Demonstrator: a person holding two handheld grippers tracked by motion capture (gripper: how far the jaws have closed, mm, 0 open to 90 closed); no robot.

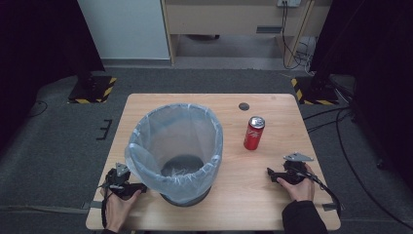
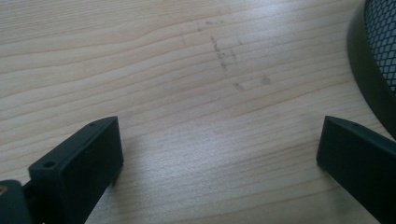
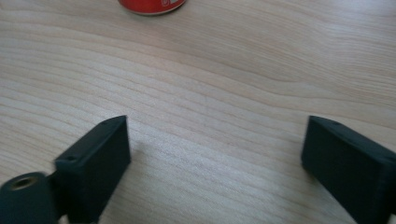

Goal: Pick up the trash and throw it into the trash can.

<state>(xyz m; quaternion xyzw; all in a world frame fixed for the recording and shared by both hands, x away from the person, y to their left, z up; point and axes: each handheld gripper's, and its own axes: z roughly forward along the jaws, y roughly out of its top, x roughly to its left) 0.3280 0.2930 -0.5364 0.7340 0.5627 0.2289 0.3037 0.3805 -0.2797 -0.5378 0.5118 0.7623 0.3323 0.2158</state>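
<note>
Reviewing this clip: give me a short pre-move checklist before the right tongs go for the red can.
1. Red can upright on the table: ok.
2. Right tongs open, nothing between the jaws: ok.
3. Left tongs open, nothing between the jaws: ok.
4. Bare table between right tongs and can: ok.
5. Lined bin upright, mouth open: ok.
6. Whether the can is full or empty: cannot tell.

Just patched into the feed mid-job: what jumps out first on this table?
The big mesh bin with its pale plastic liner dominates the middle of the wooden table, toward the near edge. To its right a red soda can stands upright, alone. The left tool rests close beside the bin's base and the right tool sits near the right edge, short of the can, both with jaws open and holding nothing.
</note>
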